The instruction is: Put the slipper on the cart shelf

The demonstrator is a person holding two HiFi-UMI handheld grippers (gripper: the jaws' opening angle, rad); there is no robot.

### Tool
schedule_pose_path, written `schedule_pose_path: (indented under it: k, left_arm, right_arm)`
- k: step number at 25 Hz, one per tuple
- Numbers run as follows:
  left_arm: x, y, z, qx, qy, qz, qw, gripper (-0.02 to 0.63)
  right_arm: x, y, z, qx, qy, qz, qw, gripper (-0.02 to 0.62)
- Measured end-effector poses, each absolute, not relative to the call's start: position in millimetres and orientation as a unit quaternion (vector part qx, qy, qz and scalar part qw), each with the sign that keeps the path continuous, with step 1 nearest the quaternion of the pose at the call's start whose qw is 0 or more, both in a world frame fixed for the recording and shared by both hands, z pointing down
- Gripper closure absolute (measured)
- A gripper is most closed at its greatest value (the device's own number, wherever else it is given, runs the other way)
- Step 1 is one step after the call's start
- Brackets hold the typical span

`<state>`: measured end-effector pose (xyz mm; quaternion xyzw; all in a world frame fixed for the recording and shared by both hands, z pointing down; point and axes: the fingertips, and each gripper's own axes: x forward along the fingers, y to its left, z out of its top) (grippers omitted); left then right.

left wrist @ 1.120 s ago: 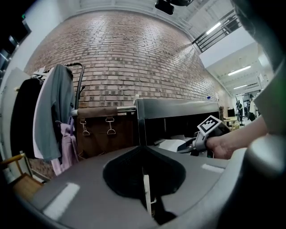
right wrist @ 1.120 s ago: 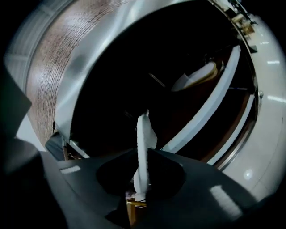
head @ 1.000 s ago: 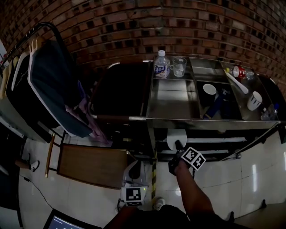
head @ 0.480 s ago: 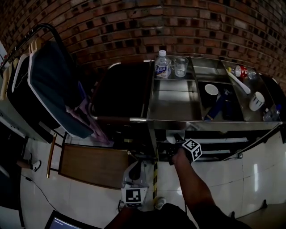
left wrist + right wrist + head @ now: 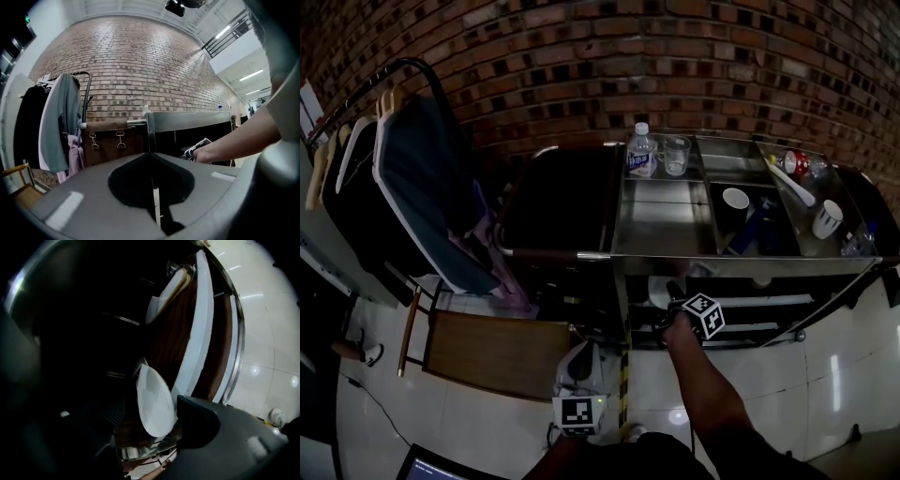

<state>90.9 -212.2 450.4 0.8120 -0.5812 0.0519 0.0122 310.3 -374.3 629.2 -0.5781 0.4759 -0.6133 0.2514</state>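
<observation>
Brick wall behind metal cart, white tile floor, right gripper at low shelf, jaws opening, white slipper between them, left gripper closed, empty.

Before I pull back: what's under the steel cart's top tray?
A white slipper, sole showing, between the right tool's opening jaws. The steel tray hides most of it from the head view; deeper in is too dark to tell.

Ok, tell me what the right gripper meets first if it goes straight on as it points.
The white slipper, between the right gripper's opening jaws; beyond it, probably the brown shelf board, depth unclear.
</observation>
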Motion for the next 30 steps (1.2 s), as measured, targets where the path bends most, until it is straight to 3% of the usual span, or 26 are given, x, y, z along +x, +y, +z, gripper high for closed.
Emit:
schedule_pose_path:
  k: [8, 15, 18, 23, 30]
  left_arm:
    - [87, -196, 441, 0.816, -0.577, 0.040, 0.020, 0.592]
    - [85, -187, 431, 0.822, -0.565, -0.010, 0.076, 0.592]
    - [79, -179, 424, 0.820, -0.567, -0.019, 0.073, 0.592]
    - [81, -160, 414, 0.830, -0.554, -0.017, 0.056, 0.592]
    - [93, -139, 411, 0.845, -0.533, 0.001, 0.029, 0.592]
  right_arm:
    - [297, -314, 605, -0.550, 0.525, -0.603, 0.243, 0.233]
    - [266, -234, 498, -0.532, 0.715, -0.423, 0.165, 0.245]
    - [259, -206, 454, -0.534, 0.766, -0.331, 0.138, 0.284]
    - [255, -167, 422, -0.552, 0.800, -0.216, 0.094, 0.435]
    - [255, -139, 402, -0.588, 0.805, -0.077, 0.019, 0.577]
